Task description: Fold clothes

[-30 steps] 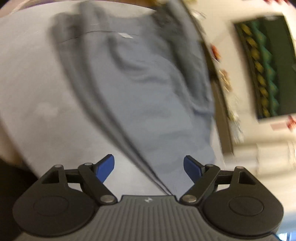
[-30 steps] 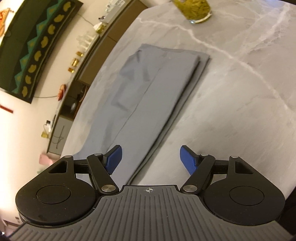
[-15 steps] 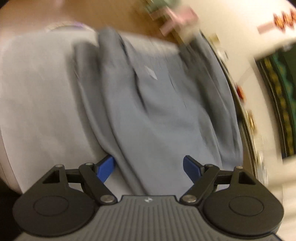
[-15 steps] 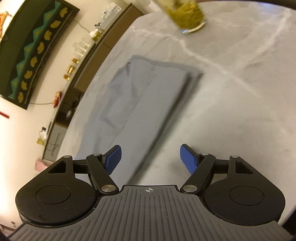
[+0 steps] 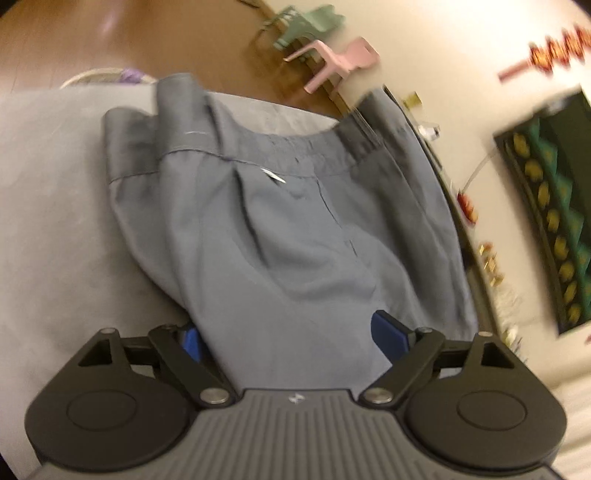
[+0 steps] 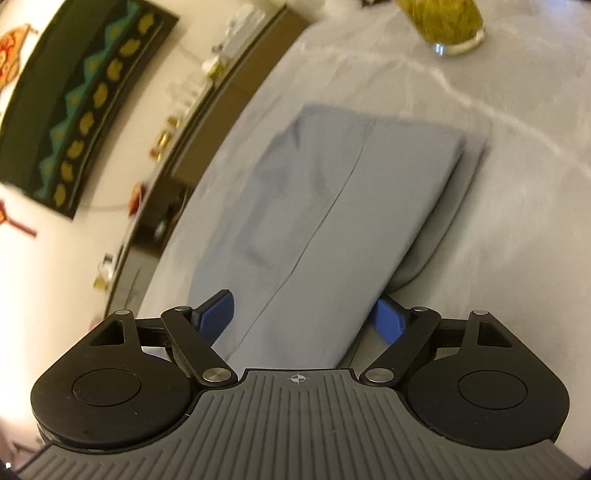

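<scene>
Grey-blue trousers lie folded lengthwise on a grey marble table (image 6: 517, 221). In the left wrist view I see the waistband end (image 5: 295, 221), with the elastic band at the far side. My left gripper (image 5: 290, 338) is open, its blue pads either side of the cloth, the left pad partly hidden under the fabric edge. In the right wrist view the leg end (image 6: 332, 206) stretches away to its hems. My right gripper (image 6: 306, 317) is open, straddling the trouser leg, right pad partly hidden by the cloth.
A glass jar of yellow-green stuff (image 6: 443, 22) stands on the table beyond the hems. A pink chair (image 5: 340, 62) and a green chair (image 5: 310, 26) stand on the wooden floor past the table. A dark wall hanging (image 6: 74, 103) and a sideboard run along the wall.
Both grippers have moved in over the trousers; the cloth now lies between the pads of each. The left view swung toward the waistband. Both stay open.
</scene>
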Tool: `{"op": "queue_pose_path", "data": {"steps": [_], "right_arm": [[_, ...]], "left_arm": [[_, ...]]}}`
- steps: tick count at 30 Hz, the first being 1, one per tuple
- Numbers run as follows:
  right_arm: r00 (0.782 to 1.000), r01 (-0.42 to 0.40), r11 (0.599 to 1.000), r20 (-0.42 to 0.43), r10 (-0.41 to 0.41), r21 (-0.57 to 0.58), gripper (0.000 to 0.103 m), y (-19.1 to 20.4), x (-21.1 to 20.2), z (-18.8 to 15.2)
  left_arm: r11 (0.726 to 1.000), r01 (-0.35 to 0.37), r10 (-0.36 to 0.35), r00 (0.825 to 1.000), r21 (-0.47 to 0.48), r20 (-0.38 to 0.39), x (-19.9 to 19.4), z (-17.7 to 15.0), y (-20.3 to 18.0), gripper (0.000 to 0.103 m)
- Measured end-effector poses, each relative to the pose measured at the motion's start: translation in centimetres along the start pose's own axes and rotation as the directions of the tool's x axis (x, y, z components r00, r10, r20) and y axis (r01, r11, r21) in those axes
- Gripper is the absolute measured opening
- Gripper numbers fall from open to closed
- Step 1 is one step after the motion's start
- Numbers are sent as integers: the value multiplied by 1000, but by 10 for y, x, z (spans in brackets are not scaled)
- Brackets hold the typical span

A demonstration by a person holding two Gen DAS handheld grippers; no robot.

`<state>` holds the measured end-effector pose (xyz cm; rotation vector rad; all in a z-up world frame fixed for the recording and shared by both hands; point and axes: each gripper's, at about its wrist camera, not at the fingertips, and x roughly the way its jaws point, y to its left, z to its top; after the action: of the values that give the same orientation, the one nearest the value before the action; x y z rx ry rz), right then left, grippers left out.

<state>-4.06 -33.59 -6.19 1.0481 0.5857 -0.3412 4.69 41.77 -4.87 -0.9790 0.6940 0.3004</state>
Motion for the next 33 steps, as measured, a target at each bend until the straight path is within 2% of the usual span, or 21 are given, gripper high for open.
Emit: {"op": "queue_pose_path", "data": {"steps": [2, 4, 6, 8, 10, 11, 13, 14, 15, 16, 19, 20, 21, 23, 25, 26, 27, 28, 29, 30, 33], "right_arm": [[999, 32, 999, 37, -33, 30, 75, -2, -4, -1], [999, 49, 999, 6, -49, -11, 75, 0, -13, -13], [992, 118, 991, 59, -114, -61, 74, -2, -24, -16], [983, 143, 990, 119, -142, -3, 75, -10, -27, -8], [993, 88, 994, 73, -93, 66, 77, -9, -19, -4], [1000, 30, 993, -11, -29, 110, 76, -3, -7, -9], [980, -48, 981, -179, 82, 186, 61, 9, 16, -24], [968, -53, 982, -232, 96, 183, 60, 16, 23, -31], [966, -50, 983, -242, 93, 179, 59, 20, 26, -34], [970, -38, 983, -232, 80, 178, 53, 20, 27, -31], [994, -9, 976, -102, 32, 217, 32, 4, 27, -8], [999, -8, 972, -45, 19, 235, 30, -3, 28, -1], [998, -28, 960, -48, 43, 278, 28, -7, 31, 0], [976, -79, 961, -176, 129, 264, 34, 2, 46, -9], [970, -97, 951, -188, 157, 293, 36, 1, 53, -7], [980, -104, 945, -133, 151, 309, 36, -3, 54, -2], [987, -111, 939, -76, 143, 324, 36, -7, 55, 4], [987, -130, 935, -49, 155, 330, 28, -8, 61, 5], [988, -110, 953, -71, 135, 281, 16, -1, 69, 4], [989, -90, 969, -93, 114, 230, 0, 7, 78, 3], [996, -89, 991, -16, 91, 99, 0, 21, 69, 5]], "left_arm": [[1000, -1, 1, 1000, 0, 1, -3, 1, 2, 86], [999, 15, -15, 1000, -35, 3, -7, 3, 10, 84], [998, 31, -31, 999, -55, 10, -13, 2, 19, 83], [998, 26, -26, 1000, -53, 13, -13, 2, 20, 84], [1000, 2, -2, 1000, -25, 13, -12, -1, 12, 87], [1000, -5, 5, 1000, -18, 13, -11, -1, 10, 87], [1000, -9, 9, 1000, -22, 13, -10, 0, 8, 88], [1000, -7, 8, 1000, -29, 12, -9, 1, 8, 88], [999, -3, 3, 1000, -40, 9, -8, 4, 9, 88], [999, 1, -1, 1000, -48, 5, -8, 6, 11, 88], [999, 6, -7, 1000, -54, -7, -6, 9, 12, 88], [999, 5, -5, 1000, -50, -9, -4, 10, 12, 88], [999, 1, -2, 1000, -46, -10, -3, 10, 10, 88], [999, 0, -1, 1000, -48, -7, -2, 10, 10, 88], [998, 5, -4, 1000, -57, 3, -3, 10, 11, 87], [999, 4, -4, 1000, -54, 8, -3, 8, 10, 86], [999, 4, -3, 1000, -52, 13, -3, 7, 10, 83], [999, -3, 4, 1000, -38, 11, -2, 5, 7, 78], [1000, -16, 16, 1000, -8, 0, 1, 4, 3, 55], [1000, -19, 20, 1000, 17, -20, 5, 3, 1, 22], [999, 45, -45, 998, 1, -44, 4, 6, 5, 10]]}}
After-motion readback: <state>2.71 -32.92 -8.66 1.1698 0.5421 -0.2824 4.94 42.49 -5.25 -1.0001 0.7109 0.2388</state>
